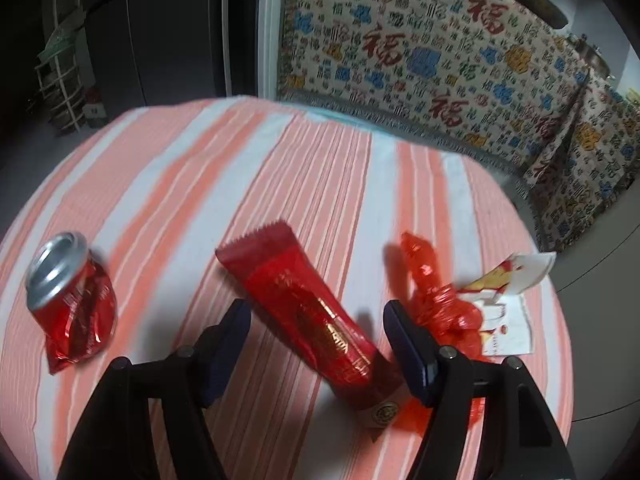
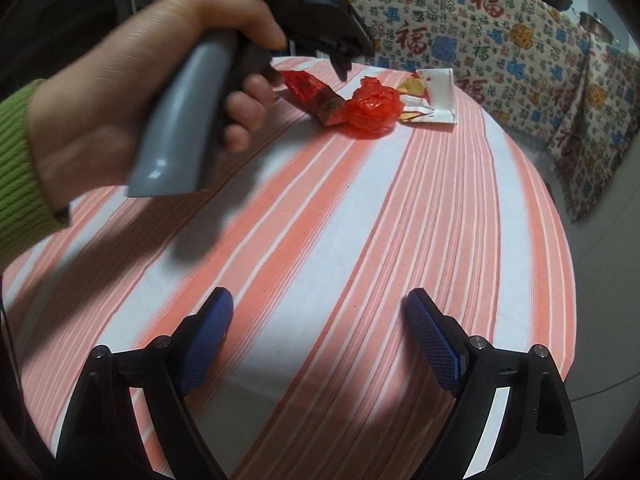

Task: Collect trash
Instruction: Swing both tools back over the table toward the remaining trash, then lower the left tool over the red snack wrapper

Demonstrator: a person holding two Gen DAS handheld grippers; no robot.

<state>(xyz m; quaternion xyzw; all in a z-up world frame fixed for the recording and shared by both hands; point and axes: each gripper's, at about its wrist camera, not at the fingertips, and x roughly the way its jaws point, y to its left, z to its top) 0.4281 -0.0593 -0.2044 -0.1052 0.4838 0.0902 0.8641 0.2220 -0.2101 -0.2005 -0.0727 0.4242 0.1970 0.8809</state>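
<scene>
Trash lies scattered on the round table [image 1: 328,168] under its orange-and-white striped cloth, and we place everything against the long red foil snack wrapper [image 1: 312,312] with the zigzag end. In our left wrist view that wrapper runs slantwise between the two blue-padded fingers of our left gripper [image 1: 316,320], whose jaws stand wide apart with nothing clamped; whether either pad touches the foil we cannot tell. Well to the left of the wrapper stands a crushed red aluminium drink can [image 1: 70,300], tilted, its silver top facing up and away. Just right of the wrapper, against its near end, sits a crumpled red translucent plastic bag [image 1: 444,312], and beyond that bag lies a torn white paper packet with red and gold print [image 1: 508,312], touching the plastic.

From our right wrist view, our left hand [image 2: 120,92], in a green ribbed sleeve, grips the grey handle above the wrapper [image 2: 312,96]. Our right gripper [image 2: 320,316] hovers over bare cloth well apart from the wrapper, jaws spread and holding nothing. A patterned fabric with red characters [image 1: 420,52] hangs behind the table
</scene>
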